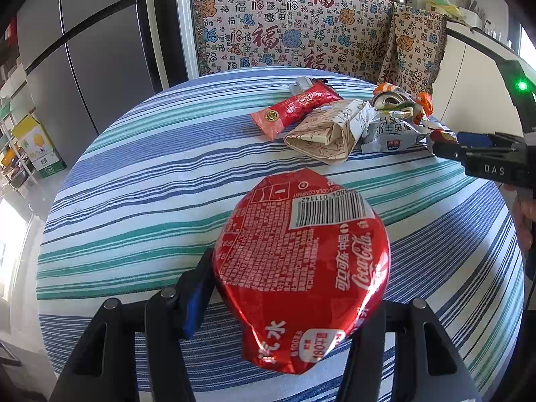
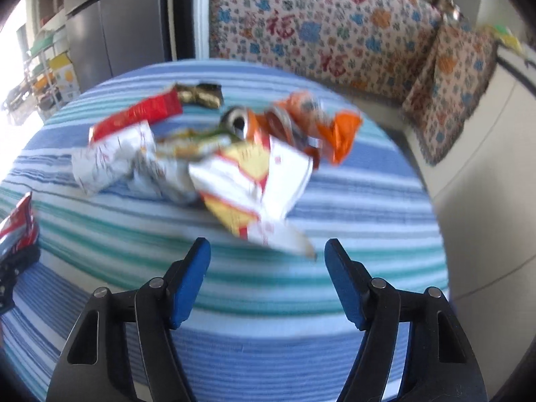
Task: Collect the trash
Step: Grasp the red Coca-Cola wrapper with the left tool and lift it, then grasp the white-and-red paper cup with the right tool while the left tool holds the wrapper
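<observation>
Trash lies in two places on the striped tablecloth (image 1: 140, 181). A crushed red Coca-Cola can (image 1: 301, 254) sits clamped between the pads of the left gripper (image 1: 288, 294), jaws about half open around it, raised near the table's near edge. Farther back, a loose pile holds a red sachet (image 1: 294, 107), a folded paper wrapper (image 1: 331, 130) and an orange can (image 2: 248, 124). The right gripper (image 2: 268, 274) holds nothing; its jaws stand apart. A white-and-yellow wrapper (image 2: 254, 187), blurred, lies just ahead of its fingertips, not between them. In the left wrist view, the right gripper appears beside the pile's right edge.
</observation>
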A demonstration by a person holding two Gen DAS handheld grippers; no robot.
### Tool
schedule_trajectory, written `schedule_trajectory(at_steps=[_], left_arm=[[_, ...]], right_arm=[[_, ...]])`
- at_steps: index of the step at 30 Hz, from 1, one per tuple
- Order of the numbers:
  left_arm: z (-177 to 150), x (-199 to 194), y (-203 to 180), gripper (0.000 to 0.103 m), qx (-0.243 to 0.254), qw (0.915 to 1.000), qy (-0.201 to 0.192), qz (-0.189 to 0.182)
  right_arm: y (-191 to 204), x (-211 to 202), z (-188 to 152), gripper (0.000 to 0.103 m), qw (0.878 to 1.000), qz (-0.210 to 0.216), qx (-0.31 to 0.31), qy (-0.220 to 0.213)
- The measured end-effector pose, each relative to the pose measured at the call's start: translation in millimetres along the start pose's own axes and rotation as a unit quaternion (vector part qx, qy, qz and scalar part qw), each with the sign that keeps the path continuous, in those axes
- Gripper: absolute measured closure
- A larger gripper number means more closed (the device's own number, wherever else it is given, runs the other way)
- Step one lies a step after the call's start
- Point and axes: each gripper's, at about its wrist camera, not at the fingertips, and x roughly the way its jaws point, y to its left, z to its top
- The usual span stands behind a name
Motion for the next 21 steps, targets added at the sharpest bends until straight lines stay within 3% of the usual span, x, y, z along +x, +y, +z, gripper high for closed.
schedule_trajectory(at_steps=[2,4,5,8,10,11,13,15,17,18,19,21], left_arm=[[0,0,0,0.045,0.000,1.0000,0.000,0.000],[0,0,0,0.045,0.000,1.0000,0.000,0.000],[0,0,0,0.045,0.000,1.0000,0.000,0.000],[0,0,0,0.045,0.000,1.0000,0.000,0.000],[0,0,0,0.045,0.000,1.0000,0.000,0.000],[0,0,-1,0.045,0.000,1.0000,0.000,0.000],[0,0,0,0.045,0.000,1.0000,0.000,0.000],[0,0,0,0.045,0.001,1.0000,0.000,0.000],[0,0,-1,0.045,0.001,1.0000,0.000,0.000],[0,0,0,0.045,0.000,1.0000,0.000,0.000],[0,0,0,0.045,0.001,1.0000,0.000,0.000],[0,0,0,0.045,0.001,1.0000,0.000,0.000]], right_arm=[[2,0,8,0.041,1.000,-0.010,-0.016,-0.012],[0,4,12,0.089,1.000,0.002,-0.019,0.001],[-4,6,12,0.094,1.000,0.012,-0.013,0.010],[-14,-10,6,0.095,0.998,0.061,0.030,0.015],[-25,-26,-2,0.095,0.986,0.138,0.085,0.038],[-31,-33,-6,0.095,0.974,0.184,0.116,0.054],[-42,-40,-17,0.095,0.939,0.280,0.178,0.091],[-52,-35,-30,0.094,0.902,0.344,0.225,0.132],[-58,-21,-42,0.087,0.885,0.357,0.245,0.172],[-63,-14,-49,0.076,0.881,0.357,0.251,0.183],[-71,-10,-55,0.063,0.880,0.349,0.263,0.183],[-84,-12,-63,0.049,0.885,0.329,0.282,0.172]])
